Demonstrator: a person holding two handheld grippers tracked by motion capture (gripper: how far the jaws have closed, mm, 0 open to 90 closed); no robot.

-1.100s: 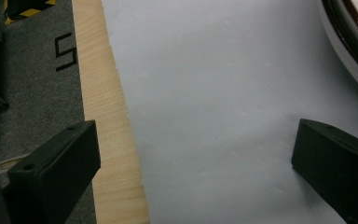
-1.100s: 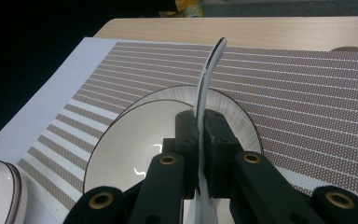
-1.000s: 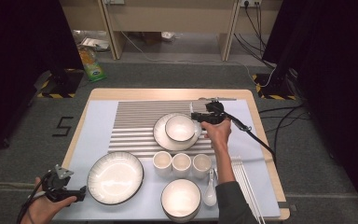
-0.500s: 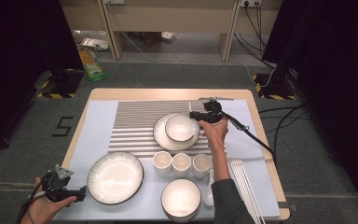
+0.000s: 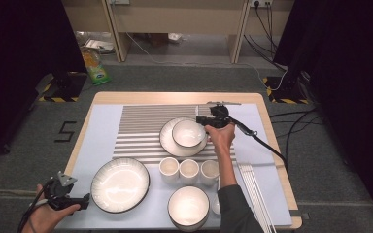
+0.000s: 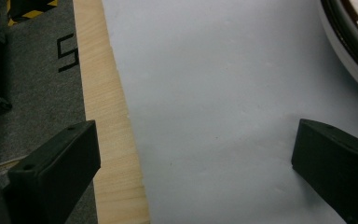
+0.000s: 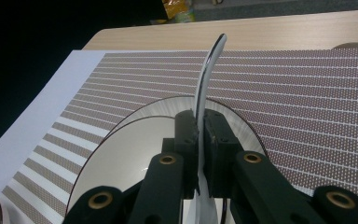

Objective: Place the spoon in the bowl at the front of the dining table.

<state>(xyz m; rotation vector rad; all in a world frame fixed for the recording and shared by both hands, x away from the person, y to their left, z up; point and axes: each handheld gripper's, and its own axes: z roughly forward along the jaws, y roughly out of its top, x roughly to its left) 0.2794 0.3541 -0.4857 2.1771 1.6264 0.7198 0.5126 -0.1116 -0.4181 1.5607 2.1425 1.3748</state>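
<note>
My right gripper (image 7: 199, 126) is shut on a thin white spoon (image 7: 208, 70), seen edge-on and curving up past the jaws. It hangs over the right rim of a white bowl (image 7: 135, 149) that stands on a plate. In the high view that gripper (image 5: 201, 120) is at the right edge of the bowl (image 5: 188, 133) and its plate (image 5: 167, 141), mid-table. My left gripper (image 5: 80, 200) rests open at the table's front left corner. Its jaws stand wide apart over the pale blue mat (image 6: 214, 116) with nothing between them.
A large dark-rimmed plate (image 5: 120, 184) lies right of the left gripper, its rim (image 6: 354, 42) near one jaw. Three white cups (image 5: 189, 171) stand in a row, a second bowl (image 5: 188, 206) in front. White sticks (image 5: 255, 189) lie at the right. A striped mat (image 5: 145, 126) covers the middle.
My right gripper has drifted slightly left toward the bowl, still shut on the spoon, and the forearm has swung left with it. The left gripper has not moved.
</note>
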